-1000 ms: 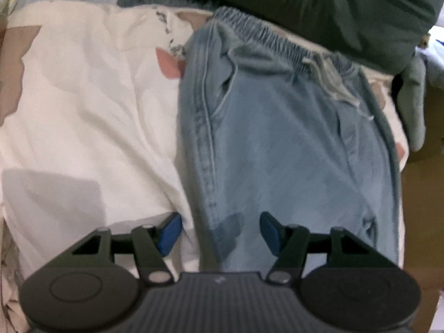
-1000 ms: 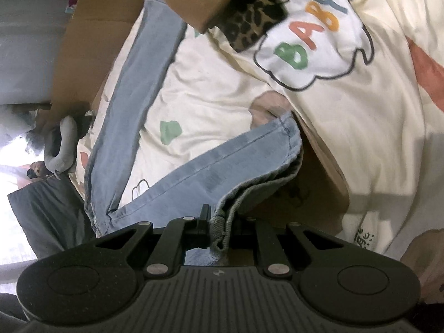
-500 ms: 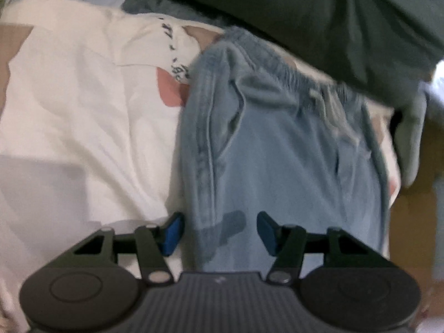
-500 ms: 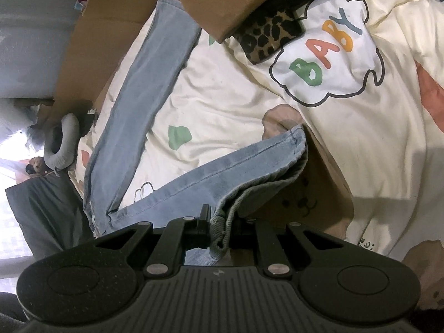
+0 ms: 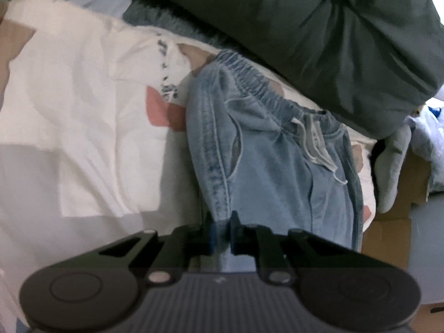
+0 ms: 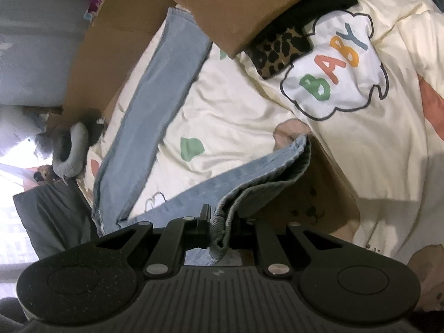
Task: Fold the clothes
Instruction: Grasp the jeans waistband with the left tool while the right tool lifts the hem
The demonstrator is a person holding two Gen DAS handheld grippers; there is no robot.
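Light blue jeans (image 5: 272, 166) with an elastic waistband and drawstring lie on a cream patterned bedspread (image 5: 83, 127). My left gripper (image 5: 222, 233) is shut on the outer side seam of the jeans, below the pocket. In the right wrist view, one leg (image 6: 155, 105) stretches away flat while the other leg's hem (image 6: 266, 172) is lifted. My right gripper (image 6: 222, 230) is shut on that hem's folded edge, with the fabric bunched between the fingers.
A dark green pillow or duvet (image 5: 305, 27) lies just past the waistband. Cardboard boxes (image 6: 238, 2) overhang the far leg, beside leopard-print fabric (image 6: 280, 52). A grey neck pillow (image 6: 69, 149) sits at the bed's edge. A "BABY" cloud print (image 6: 333, 69) marks the bedspread.
My left gripper went from open over the jeans' side seam to shut on it, pulling the fabric into a ridge. The right gripper kept its hold on the hem and shifted slightly.
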